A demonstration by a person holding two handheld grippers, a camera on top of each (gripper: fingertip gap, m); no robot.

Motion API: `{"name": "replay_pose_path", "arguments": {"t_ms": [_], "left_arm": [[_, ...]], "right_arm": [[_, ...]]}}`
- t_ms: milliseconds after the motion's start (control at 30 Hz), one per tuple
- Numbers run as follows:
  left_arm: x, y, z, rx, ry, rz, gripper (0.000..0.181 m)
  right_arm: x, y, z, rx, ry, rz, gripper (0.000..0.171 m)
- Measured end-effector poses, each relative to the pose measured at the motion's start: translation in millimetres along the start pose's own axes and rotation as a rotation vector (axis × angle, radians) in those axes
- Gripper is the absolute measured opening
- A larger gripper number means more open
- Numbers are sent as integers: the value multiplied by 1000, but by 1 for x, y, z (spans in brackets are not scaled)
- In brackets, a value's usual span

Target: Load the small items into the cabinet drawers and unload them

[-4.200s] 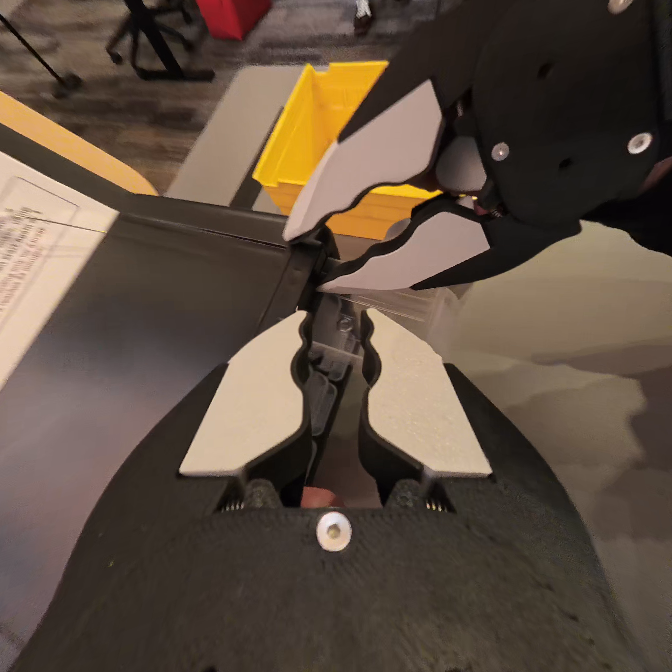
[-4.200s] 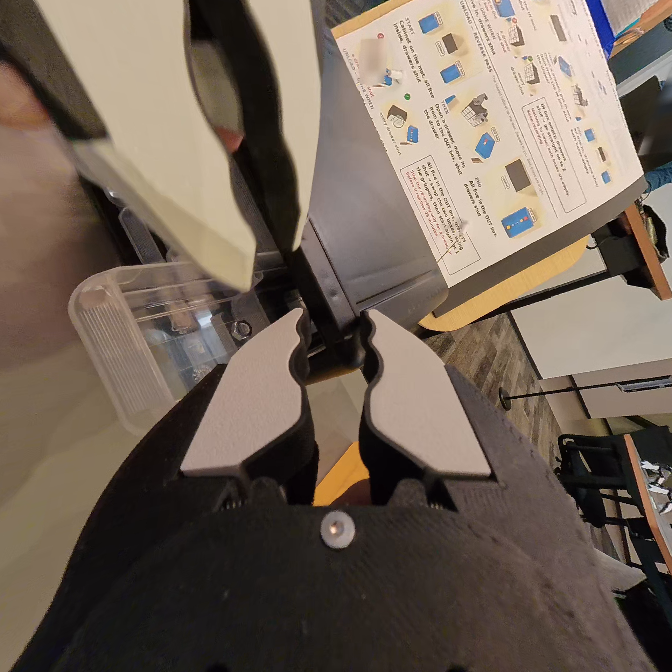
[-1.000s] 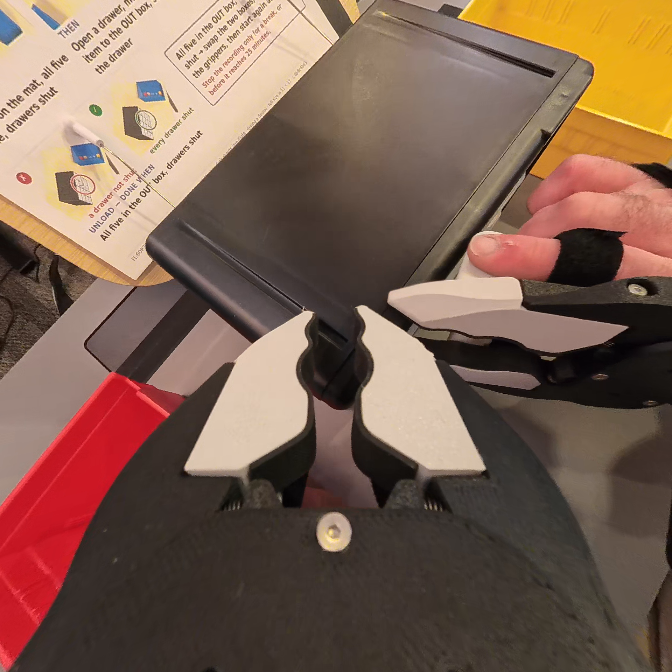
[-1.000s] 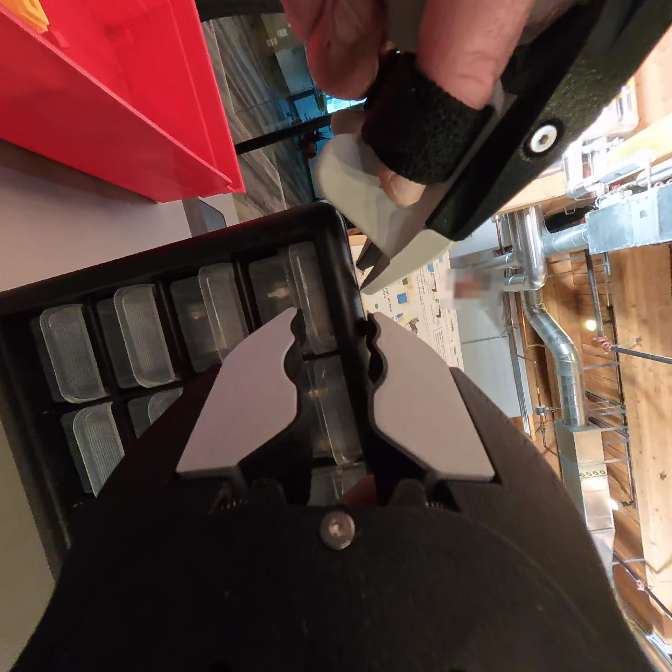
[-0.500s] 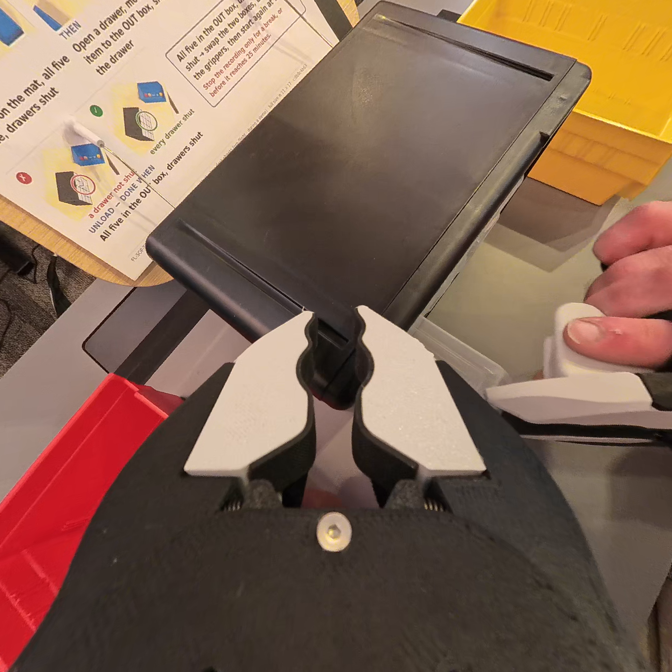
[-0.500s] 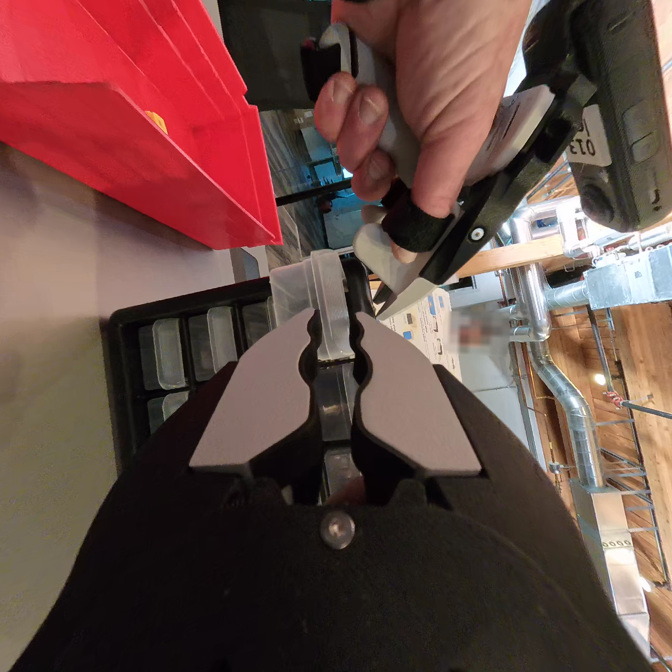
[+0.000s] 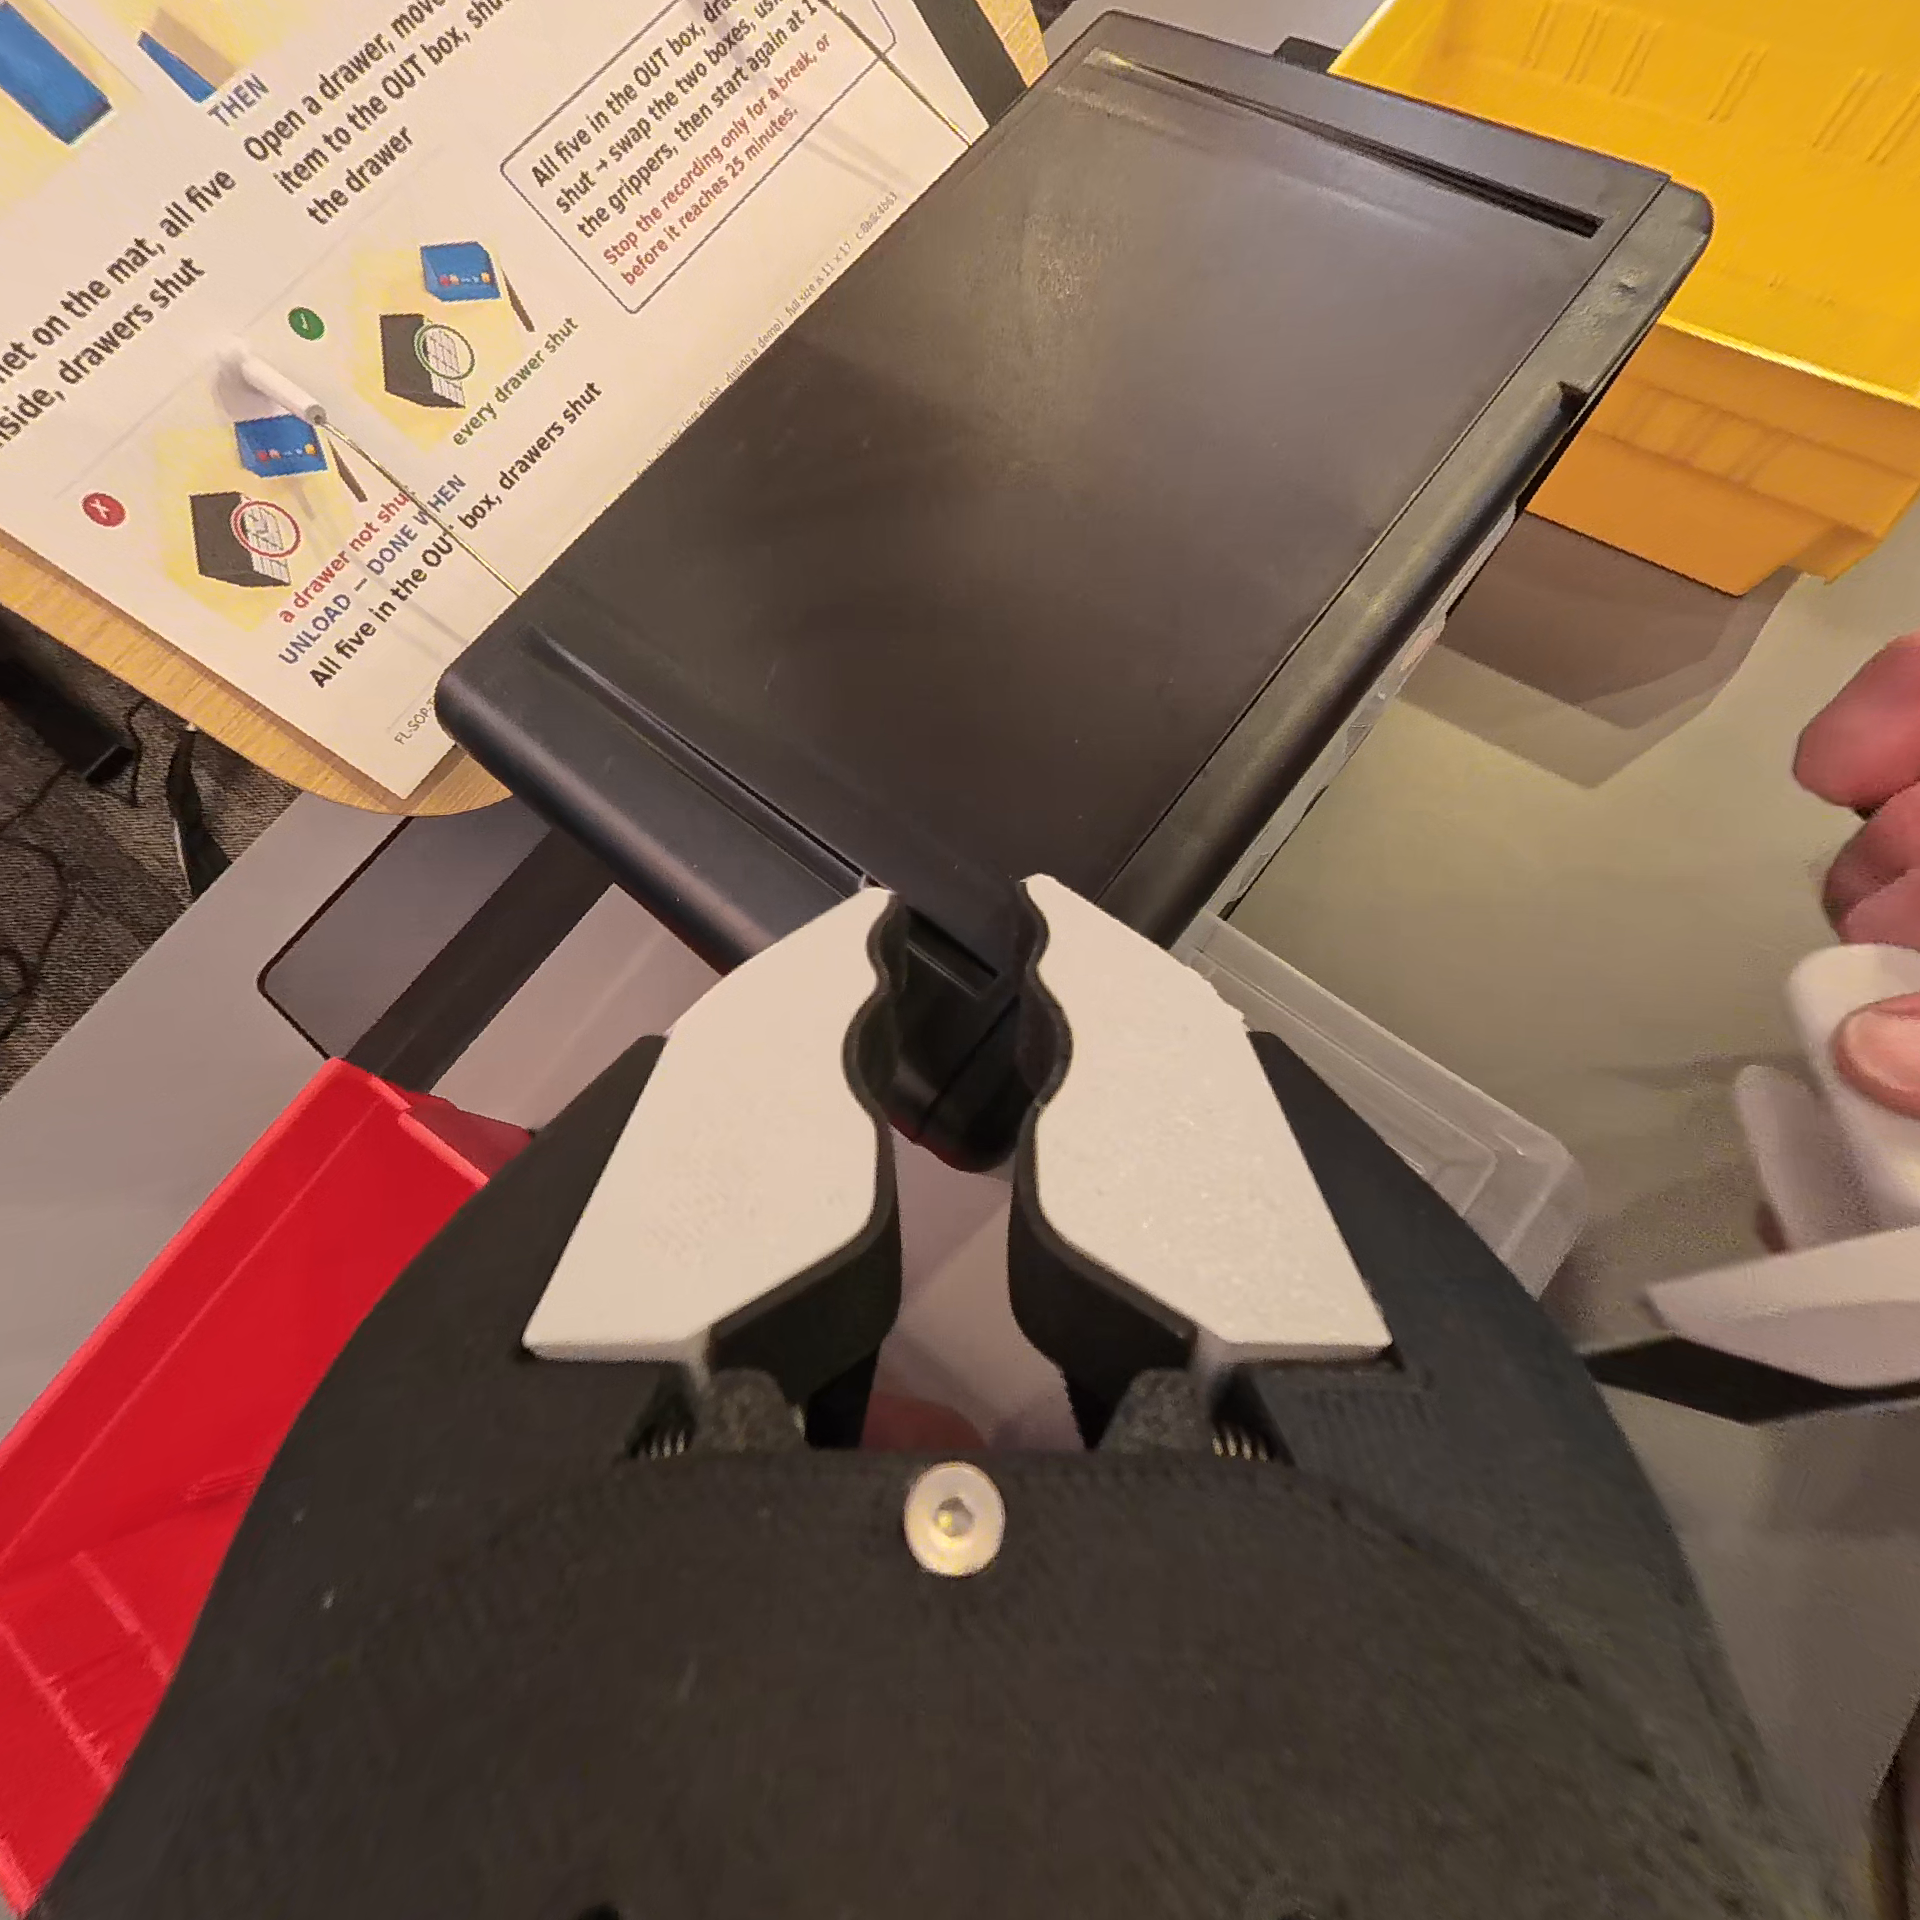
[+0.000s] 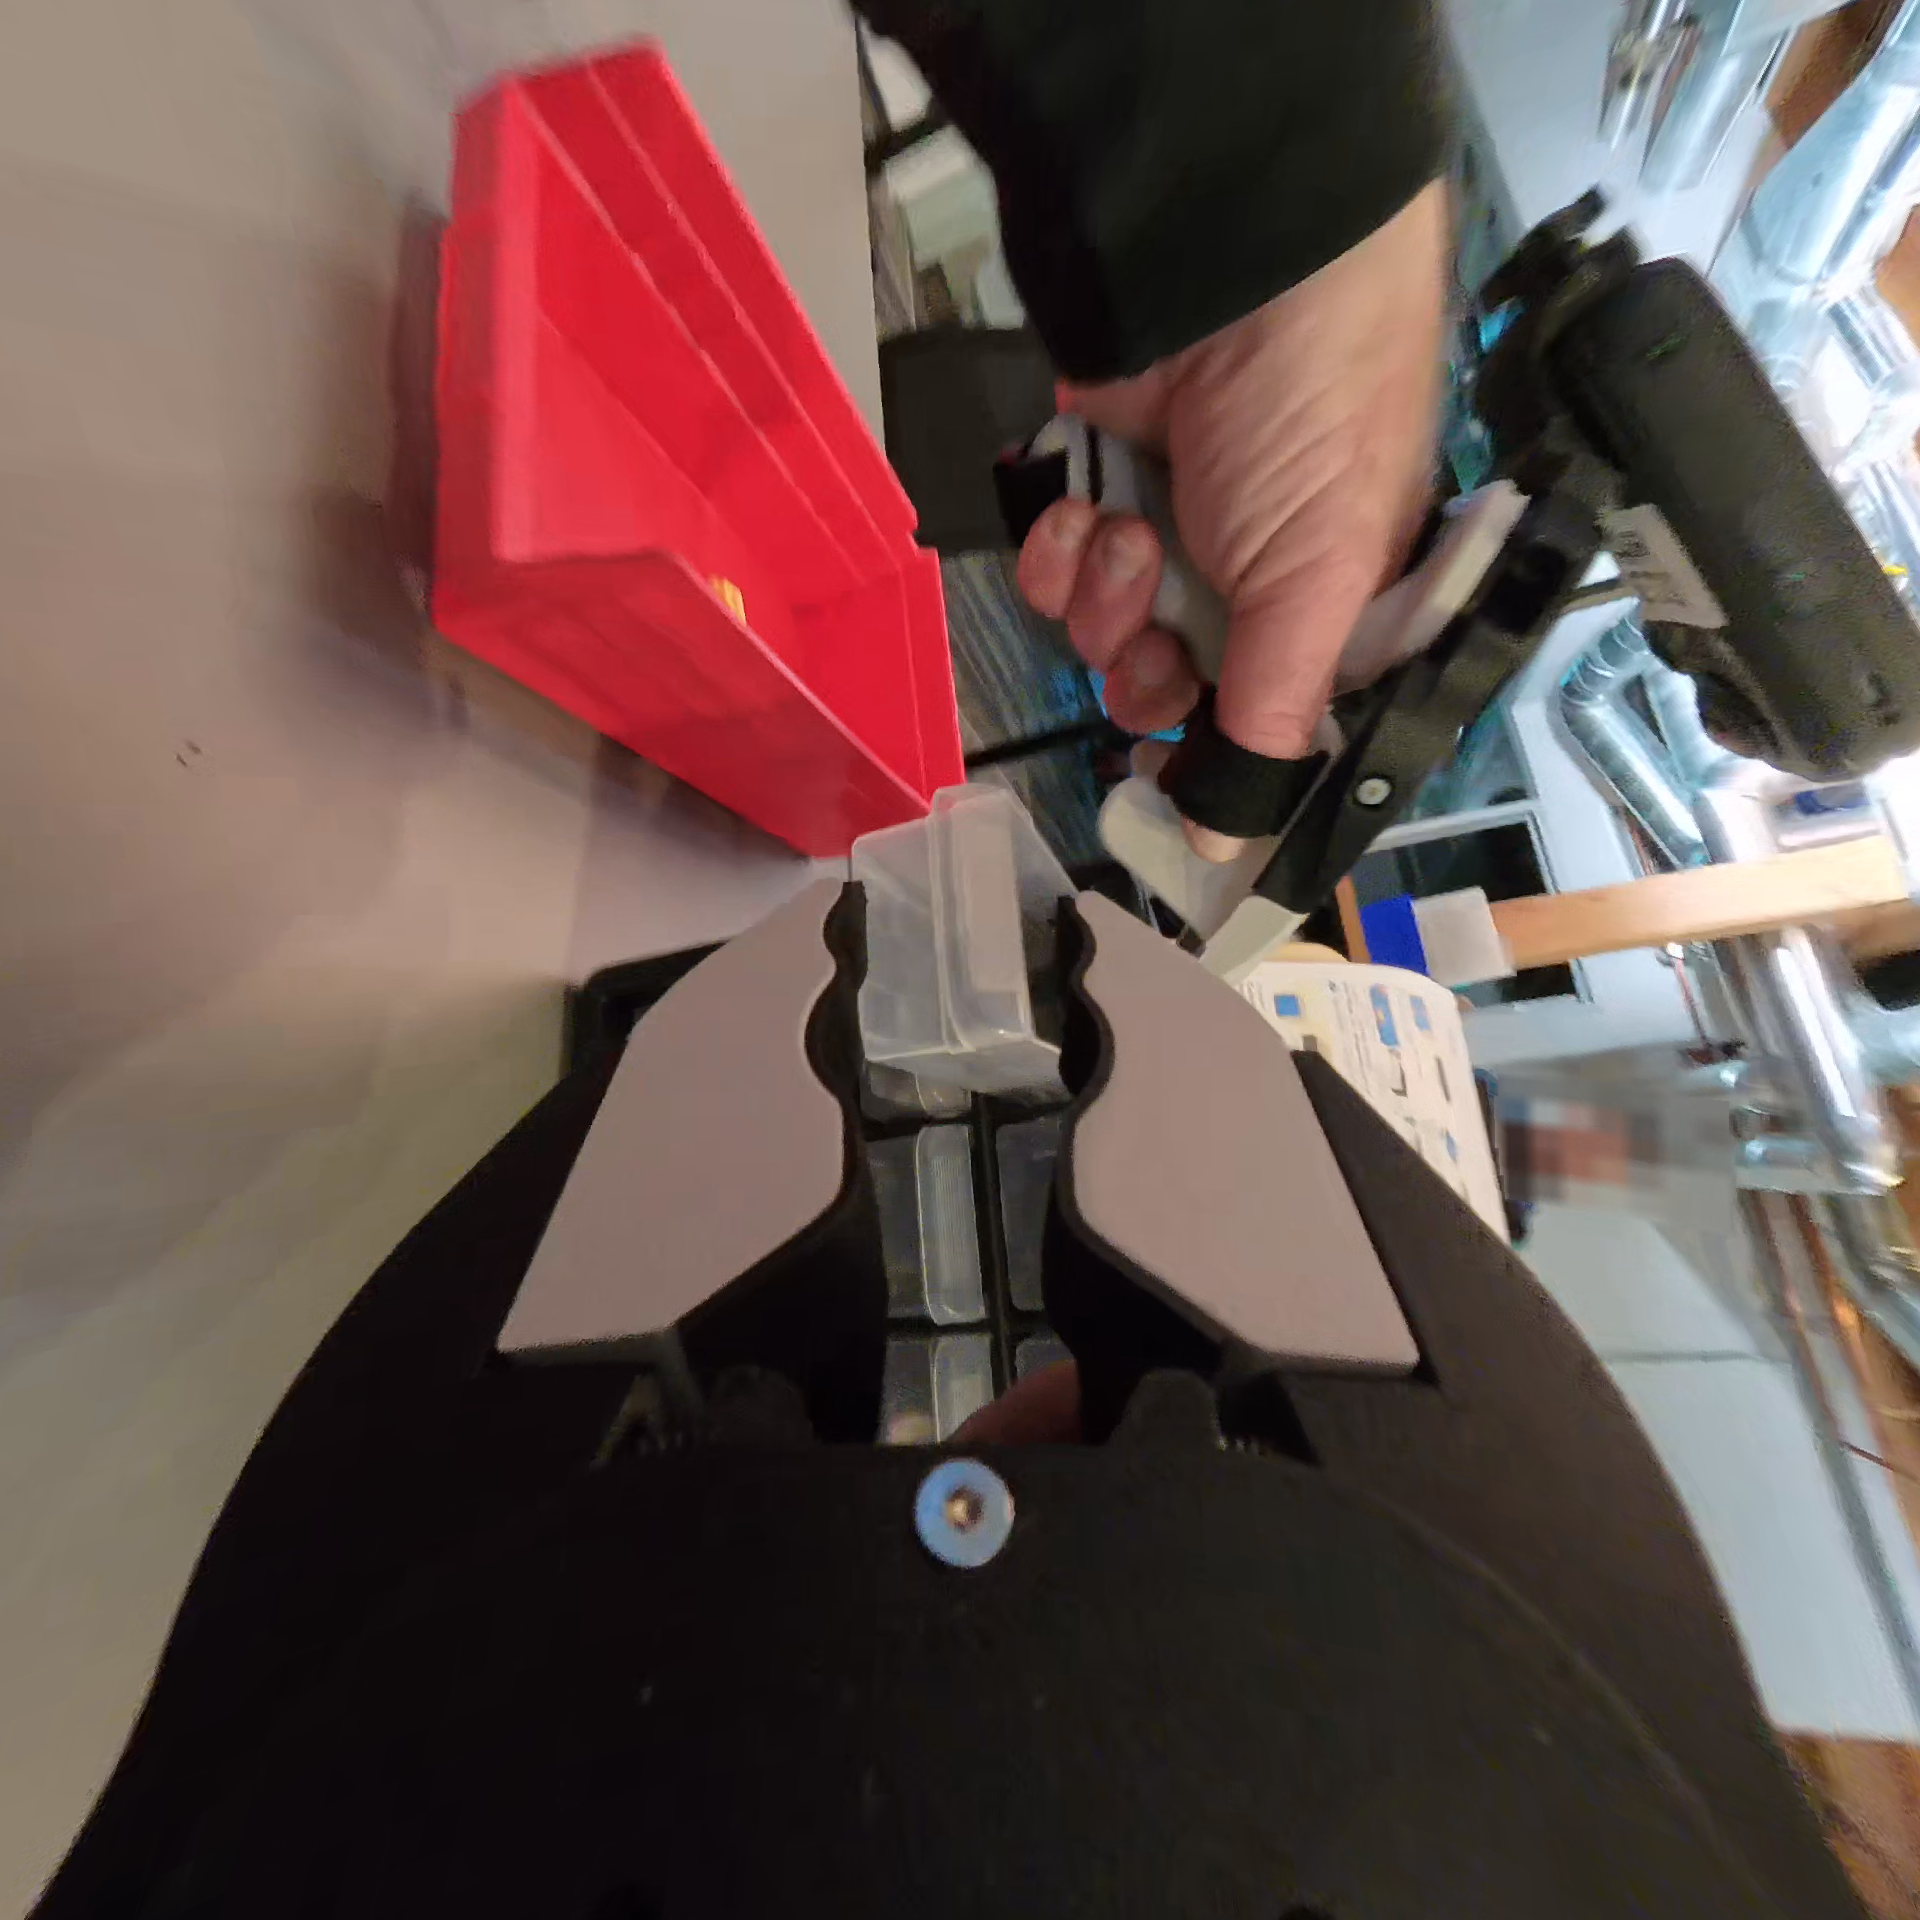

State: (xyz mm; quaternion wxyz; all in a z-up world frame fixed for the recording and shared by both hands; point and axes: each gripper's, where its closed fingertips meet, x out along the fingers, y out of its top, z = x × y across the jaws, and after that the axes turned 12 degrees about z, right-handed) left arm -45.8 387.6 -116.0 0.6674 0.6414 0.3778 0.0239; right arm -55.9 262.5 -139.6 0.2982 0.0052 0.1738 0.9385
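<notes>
Left wrist view, left to right: red bin [image 7: 208, 1351] at lower left; instruction sheet [image 7: 312, 312] at upper left; black cabinet [image 7: 1039, 499] in the centre; yellow bin [image 7: 1714, 312] at upper right. Left gripper [image 7: 954, 904] clamped on the cabinet's near top corner. A clear drawer [image 7: 1382, 1101] stands pulled out of the front, just right of this gripper. Right gripper [image 8: 958, 914]: jaws parted, one each side of the drawer; contact unclear, view blurred. Drawer contents not discernible.
</notes>
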Motion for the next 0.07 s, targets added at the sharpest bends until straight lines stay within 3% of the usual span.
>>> {"name": "replay_pose_path", "arguments": {"t_ms": [67], "left_arm": [[0,0,0,-7,0,7,19]], "right_arm": [[-8,3,14,88,-31,60,30]]}}
